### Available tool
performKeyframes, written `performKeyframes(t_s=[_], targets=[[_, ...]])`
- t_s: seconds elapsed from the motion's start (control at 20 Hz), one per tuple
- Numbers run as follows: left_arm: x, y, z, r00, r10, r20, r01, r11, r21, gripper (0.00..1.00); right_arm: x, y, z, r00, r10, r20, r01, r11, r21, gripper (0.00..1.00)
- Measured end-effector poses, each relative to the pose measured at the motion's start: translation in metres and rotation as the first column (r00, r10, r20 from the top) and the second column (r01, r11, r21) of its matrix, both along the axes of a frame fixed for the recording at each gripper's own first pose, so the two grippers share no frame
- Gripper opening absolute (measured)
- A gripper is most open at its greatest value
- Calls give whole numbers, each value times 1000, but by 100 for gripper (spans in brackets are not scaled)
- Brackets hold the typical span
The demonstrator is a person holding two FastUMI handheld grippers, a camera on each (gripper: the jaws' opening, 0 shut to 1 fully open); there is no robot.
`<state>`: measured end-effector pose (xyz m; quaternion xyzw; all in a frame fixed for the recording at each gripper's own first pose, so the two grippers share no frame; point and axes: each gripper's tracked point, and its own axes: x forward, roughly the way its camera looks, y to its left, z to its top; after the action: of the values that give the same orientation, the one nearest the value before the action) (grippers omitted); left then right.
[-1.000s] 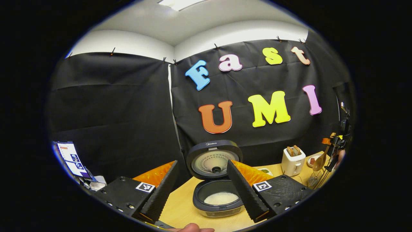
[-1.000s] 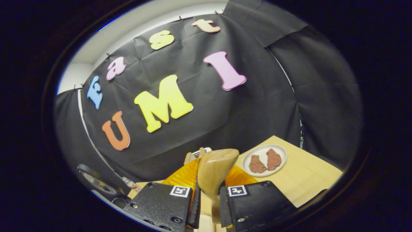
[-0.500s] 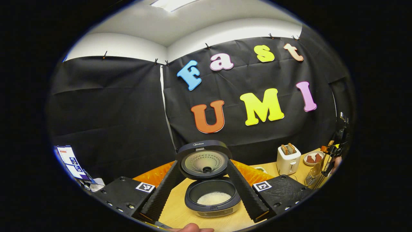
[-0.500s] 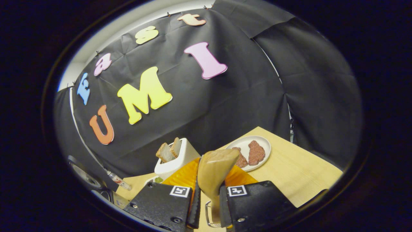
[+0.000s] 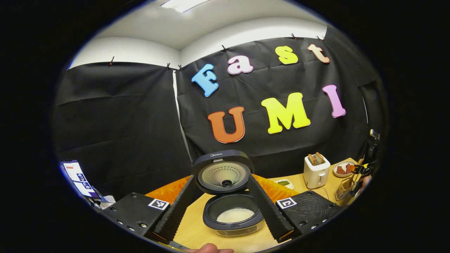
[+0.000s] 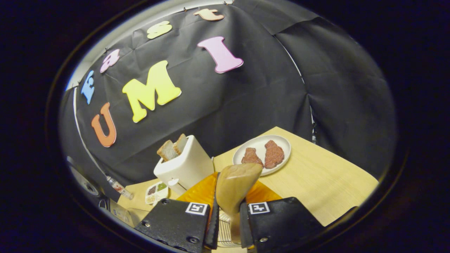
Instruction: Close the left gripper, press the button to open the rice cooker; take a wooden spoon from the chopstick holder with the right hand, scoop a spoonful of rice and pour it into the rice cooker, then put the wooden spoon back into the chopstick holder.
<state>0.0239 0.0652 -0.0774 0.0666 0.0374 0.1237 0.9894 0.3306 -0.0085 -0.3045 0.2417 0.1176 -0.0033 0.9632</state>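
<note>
a: what's my left claw [image 5: 225,207] doing?

b: its fingers stand wide apart, gripping nothing. between them, from the left gripper view, i see the rice cooker [image 5: 232,218] on the desk [image 5: 191,230] with its lid [image 5: 223,172] tipped up and back, and white rice [image 5: 235,215] lying in the inner pot.

a: and my right claw [image 6: 226,225]?

b: narrow, both fingers pressed on the handle of the wooden spoon [image 6: 235,188]. the bowl of the spoon stands up above the fingertips, tilted a little to the right. just under the fingers i can make out the wire bars of the chopstick holder [image 6: 221,230], with the spoon's handle running down toward it. whether the handle's end is inside the holder, i cannot tell.

a: what else sits near there?

b: in the right gripper view, a white toaster [image 6: 182,165] with two slices of bread [image 6: 172,148] poking out, a small dish [image 6: 156,191] by its foot, and a white plate [image 6: 281,142] with two brown pieces of meat [image 6: 269,154]. far off in the left gripper view, the right claw [image 5: 357,175] hangs just beside the holder at the desk's right edge.
</note>
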Motion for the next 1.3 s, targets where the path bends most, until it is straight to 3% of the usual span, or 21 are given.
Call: performKeyframes(t_s=[0.3,0.4,0.5,0.55,0.6,0.7,0.75,0.85,0.95,1.2,1.3], targets=[[1,-3,3,1000,-15,9,15,1000,3,95,0,-11,-10,999,-28,-46,26,998,-55,30],[1,-3,5,1000,-16,10,16,1000,4,95,-5,-19,-16,996,-45,-79,39,996,-78,35],[0,-1,6,1000,-15,12,15,1000,2,95,-5,-21,-23,992,-54,-111,40,992,-121,70],[0,0,6,1000,-15,14,15,1000,3,95,-7,-27,-21,992,-71,-109,55,988,-143,78],[0,0,6,1000,-15,14,15,1000,5,95,-6,-33,-19,991,-93,-100,74,982,-176,82],[-1,1,8,1000,-18,14,17,1000,7,95,-13,-38,-10,991,-100,-92,77,971,-227,80],[-1,1,8,1000,-19,15,19,1000,6,95,-18,-38,-4,992,-97,-84,73,967,-246,87],[-2,2,11,1000,-23,21,23,1000,4,95,-31,-45,15,993,-104,-62,83,955,-283,94],[-2,1,12,999,-31,23,31,1000,-2,95,-48,-47,46,994,-110,-18,98,939,-329,93],[-3,2,17,998,-54,33,54,998,-11,95,-100,-16,138,996,-24,82,57,900,-432,96],[-4,2,19,997,-64,41,65,998,-17,95,-131,4,177,992,6,127,50,901,-430,100]])
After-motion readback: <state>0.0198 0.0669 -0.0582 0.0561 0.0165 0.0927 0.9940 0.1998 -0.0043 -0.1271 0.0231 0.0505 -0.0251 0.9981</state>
